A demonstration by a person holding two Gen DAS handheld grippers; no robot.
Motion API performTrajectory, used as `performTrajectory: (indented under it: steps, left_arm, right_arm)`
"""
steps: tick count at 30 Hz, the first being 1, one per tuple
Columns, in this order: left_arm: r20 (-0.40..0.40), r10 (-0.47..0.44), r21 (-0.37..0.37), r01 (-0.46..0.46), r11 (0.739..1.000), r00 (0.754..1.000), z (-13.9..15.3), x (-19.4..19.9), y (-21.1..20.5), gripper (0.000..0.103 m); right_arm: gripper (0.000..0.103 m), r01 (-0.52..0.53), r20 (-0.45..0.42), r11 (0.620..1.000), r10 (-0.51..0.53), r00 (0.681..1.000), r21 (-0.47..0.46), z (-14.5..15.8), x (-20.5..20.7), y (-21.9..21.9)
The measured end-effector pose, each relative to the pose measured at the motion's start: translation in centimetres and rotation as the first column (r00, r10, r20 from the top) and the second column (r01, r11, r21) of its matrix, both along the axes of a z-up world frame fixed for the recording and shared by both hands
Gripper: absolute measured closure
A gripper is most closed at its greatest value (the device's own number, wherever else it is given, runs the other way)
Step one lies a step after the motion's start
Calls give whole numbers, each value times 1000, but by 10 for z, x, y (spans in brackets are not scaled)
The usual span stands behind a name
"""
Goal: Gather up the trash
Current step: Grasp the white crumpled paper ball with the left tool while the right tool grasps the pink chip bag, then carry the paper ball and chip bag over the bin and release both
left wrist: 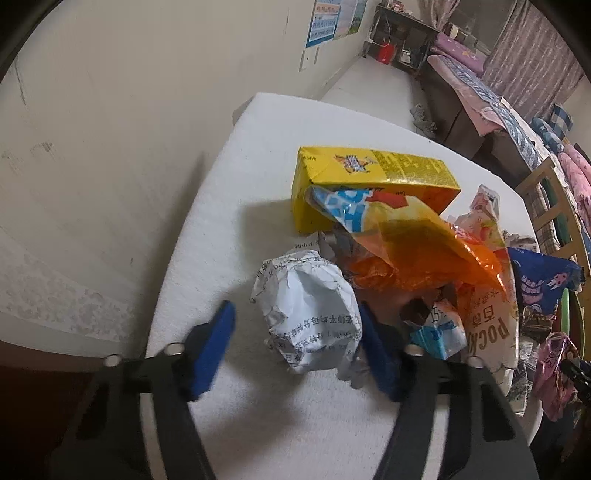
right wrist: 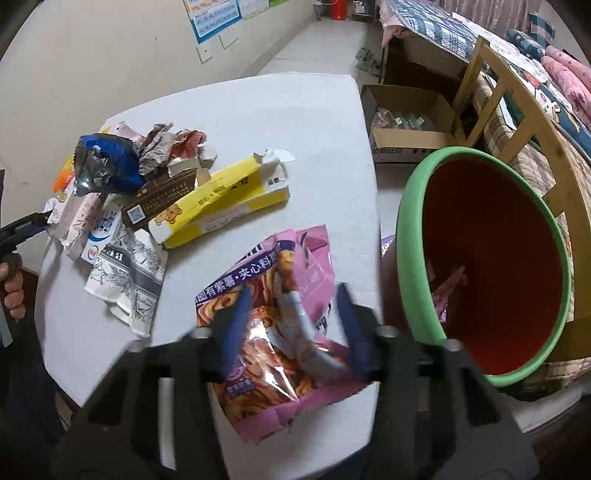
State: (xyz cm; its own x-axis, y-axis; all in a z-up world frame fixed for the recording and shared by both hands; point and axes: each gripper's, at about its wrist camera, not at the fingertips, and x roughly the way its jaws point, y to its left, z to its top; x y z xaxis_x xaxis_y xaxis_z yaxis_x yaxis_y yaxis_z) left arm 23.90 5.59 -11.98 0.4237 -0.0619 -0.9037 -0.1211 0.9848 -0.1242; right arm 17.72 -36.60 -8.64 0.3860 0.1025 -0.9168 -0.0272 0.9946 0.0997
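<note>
- Left gripper point(left wrist: 295, 332) straddling crumpled paper ball point(left wrist: 308, 314) on white table point(left wrist: 221, 229); right pad touching, left pad apart, half-wide.
- Right gripper point(right wrist: 295, 321) half-narrowed astride pink snack bag point(right wrist: 273, 325), pads blurred, contact unclear.
- Beside table: green-rimmed bucket point(right wrist: 410, 236); on table: yellow carton point(right wrist: 221, 206).

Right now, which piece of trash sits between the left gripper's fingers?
The crumpled white printed paper ball, between the left gripper's blue pads. The yellow carton and orange wrapper lie beyond its fingertips.

A cardboard box point(right wrist: 408, 122) sits on the floor beside a wooden chair point(right wrist: 517, 122), posters point(right wrist: 214, 14) on the wall.
</note>
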Motion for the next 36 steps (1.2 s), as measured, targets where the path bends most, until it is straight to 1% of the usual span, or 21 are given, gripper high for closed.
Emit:
performTrajectory:
  steps: [1,2,3,5,6,9,18,27,33,36]
  left_arm:
    - [-3,-6,0,6,1000,1000,-2,0,-1,52]
    - [-7,-14,-1,14,1000,1000,-3,-1,-2,60]
    - [-12,-25,0,25,1000,1000,-4,-3,-4,61]
    - [-5,-37,9,37,999,999,-3,-7,-7,64]
    - [-5,-41,2,41,999,999,-3,-8,-7,65]
    - [-1,-36,5,36,999,999,0,-15,-6,66]
    - [29,-46,31,45,998,999,21,-39,-1,67]
    - [67,-72,32,70,997,995,51,-71,-5,67]
    - [96,-105,21,103,994,990,72,-84,-21,67]
    - [112,-130,8,130,991,985,82,-88,-36,67]
  right_arm:
    - [71,-3,-1,1000,3,1000,0,0,-1,1]
    - [78,-9,-6,1000,9,1000,4,0,-2,2]
    - [82,-17,-13,1000,18,1000,11,-1,-3,4]
    - [85,-27,-14,1000,27,1000,11,-3,-5,8]
    - [88,-29,-12,999,30,999,13,-2,-7,9]
    - [91,-27,-4,999,27,1000,21,1,-11,12]
    - [95,-32,34,999,32,999,20,21,-21,20]
    - [96,-20,82,999,17,996,33,39,-39,19]
    - [96,4,126,998,-11,992,58,57,-53,10]
    - [96,13,144,998,-22,989,66,65,-57,4]
